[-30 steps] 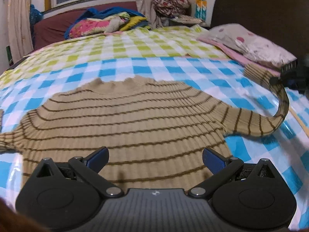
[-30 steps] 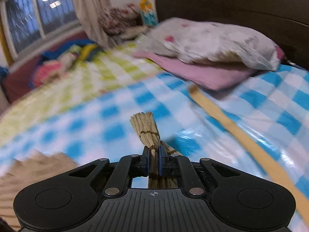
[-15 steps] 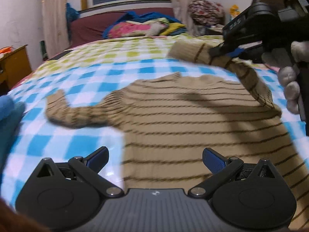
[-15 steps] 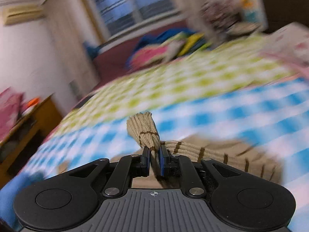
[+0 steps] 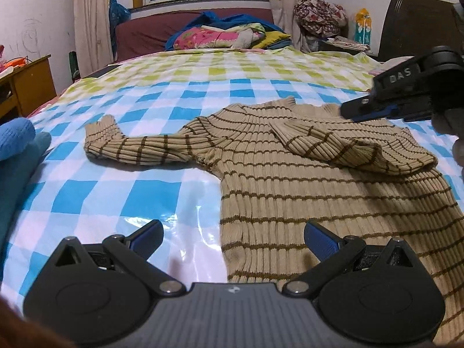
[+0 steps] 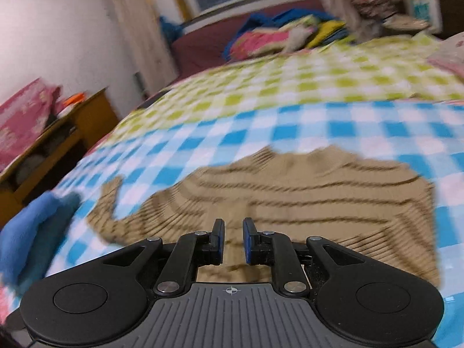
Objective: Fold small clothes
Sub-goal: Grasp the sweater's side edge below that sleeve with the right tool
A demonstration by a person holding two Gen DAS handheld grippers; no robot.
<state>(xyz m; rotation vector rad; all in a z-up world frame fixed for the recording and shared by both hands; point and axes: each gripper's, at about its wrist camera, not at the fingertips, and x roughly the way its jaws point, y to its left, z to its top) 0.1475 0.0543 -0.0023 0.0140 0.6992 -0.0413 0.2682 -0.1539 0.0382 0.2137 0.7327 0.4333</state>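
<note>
A tan sweater with thin brown stripes [image 5: 319,191] lies flat on the blue-checked bed cover [image 5: 116,191]. Its right sleeve [image 5: 327,142] is folded across the chest. Its left sleeve [image 5: 130,148] stretches out to the left on the cover. My left gripper [image 5: 233,236] is wide open and empty, low over the sweater's bottom left edge. My right gripper [image 6: 233,240] is slightly open and empty above the sweater [image 6: 304,191]; it also shows in the left wrist view [image 5: 374,108] just past the folded sleeve.
A blue cloth [image 5: 17,156] lies at the bed's left edge, also in the right wrist view [image 6: 32,229]. A wooden cabinet [image 5: 29,84] stands to the left. A pile of bright bedding [image 5: 226,33] and a dark headboard [image 5: 417,26] are at the far side.
My right gripper carried the right sleeve over the chest, let it go and opened a little. My left gripper swung left, so the left sleeve is now in its view.
</note>
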